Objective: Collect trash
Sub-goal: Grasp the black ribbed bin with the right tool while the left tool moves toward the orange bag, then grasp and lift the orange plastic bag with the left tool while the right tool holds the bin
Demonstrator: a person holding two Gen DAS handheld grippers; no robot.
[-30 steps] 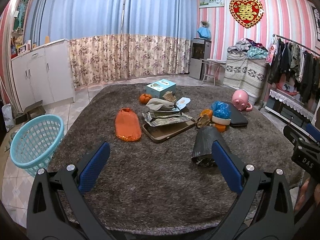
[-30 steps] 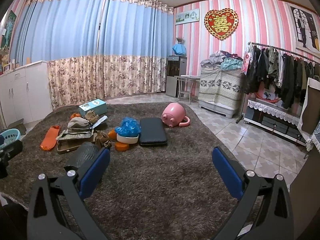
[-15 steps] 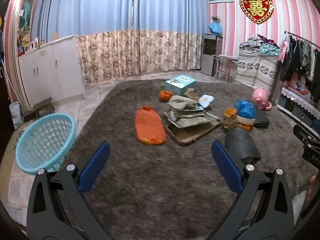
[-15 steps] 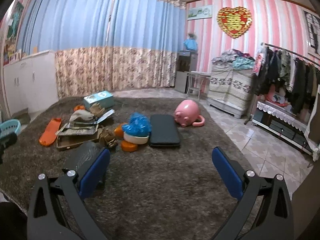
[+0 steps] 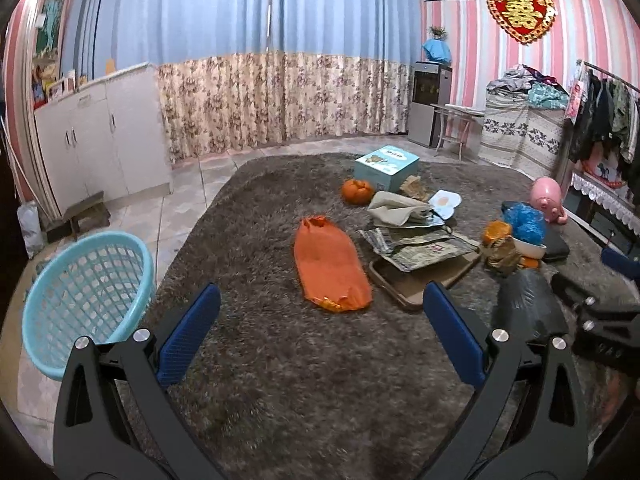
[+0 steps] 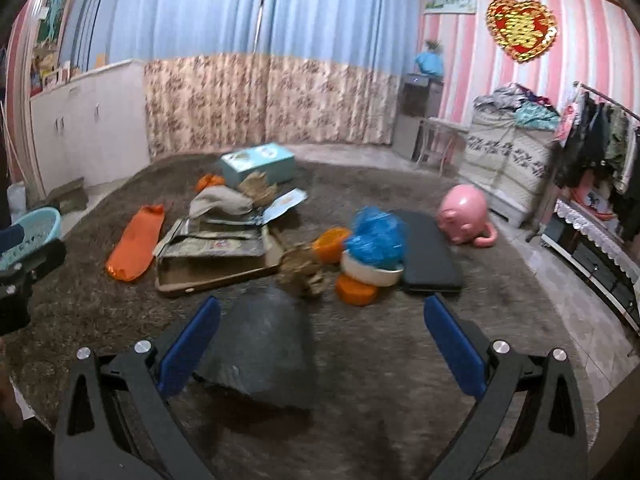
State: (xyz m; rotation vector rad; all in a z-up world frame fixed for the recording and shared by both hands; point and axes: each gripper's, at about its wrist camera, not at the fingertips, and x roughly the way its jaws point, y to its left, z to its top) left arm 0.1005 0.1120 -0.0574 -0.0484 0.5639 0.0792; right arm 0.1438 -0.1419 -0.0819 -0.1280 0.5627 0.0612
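Trash lies scattered on a shaggy brown rug point(image 5: 280, 380): an orange plastic bag point(image 5: 330, 266), crumpled wrappers on a brown tray point(image 5: 416, 280), orange peel point(image 5: 356, 191), a blue bag in a white bowl point(image 6: 376, 240) and a black plastic bag point(image 6: 260, 340). My left gripper point(image 5: 320, 332) is open above bare rug, just short of the orange bag. My right gripper point(image 6: 320, 344) is open, with the black bag lying low between its fingers, nearer the left one. A light blue basket point(image 5: 84, 296) sits off the rug at the left.
A teal box point(image 5: 386, 168), a pink piggy bank point(image 6: 466, 220) and a black flat pad point(image 6: 430, 256) also sit on the rug. White cabinets point(image 5: 100, 140) stand at the left, a clothes rack point(image 6: 600, 148) at the right. Tiled floor surrounds the rug.
Both views have swung and moved closer to the litter. The left gripper now faces the orange bag instead of the black one; the black bag now lies between the right gripper's fingers.
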